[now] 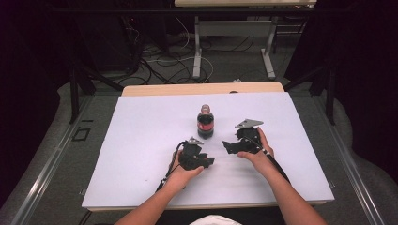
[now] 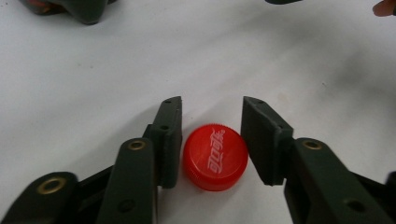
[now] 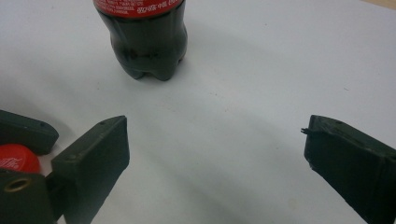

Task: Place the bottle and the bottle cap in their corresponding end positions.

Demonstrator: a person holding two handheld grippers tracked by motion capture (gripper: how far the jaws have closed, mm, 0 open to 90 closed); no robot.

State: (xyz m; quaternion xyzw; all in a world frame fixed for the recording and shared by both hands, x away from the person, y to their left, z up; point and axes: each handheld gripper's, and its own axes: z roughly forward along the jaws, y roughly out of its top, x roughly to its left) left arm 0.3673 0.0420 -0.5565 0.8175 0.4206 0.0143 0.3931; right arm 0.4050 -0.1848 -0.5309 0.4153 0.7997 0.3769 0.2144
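Lying flat on the white table (image 1: 141, 140), the red cap (image 2: 215, 157) sits between the jaws of the left gripper (image 2: 211, 140), which are released: one pad is at or nearly at the cap's rim, the other shows a clear gap. Beside it, on the opp. side of the cap from the person's left hand (image 1: 180, 176), the right gripper (image 3: 215, 154) stands wide apart w/ nothing between its jaws. Farther off, beyond the cap, the cola bottle (image 1: 205, 123) stands upright & uncapped, near both grippers.
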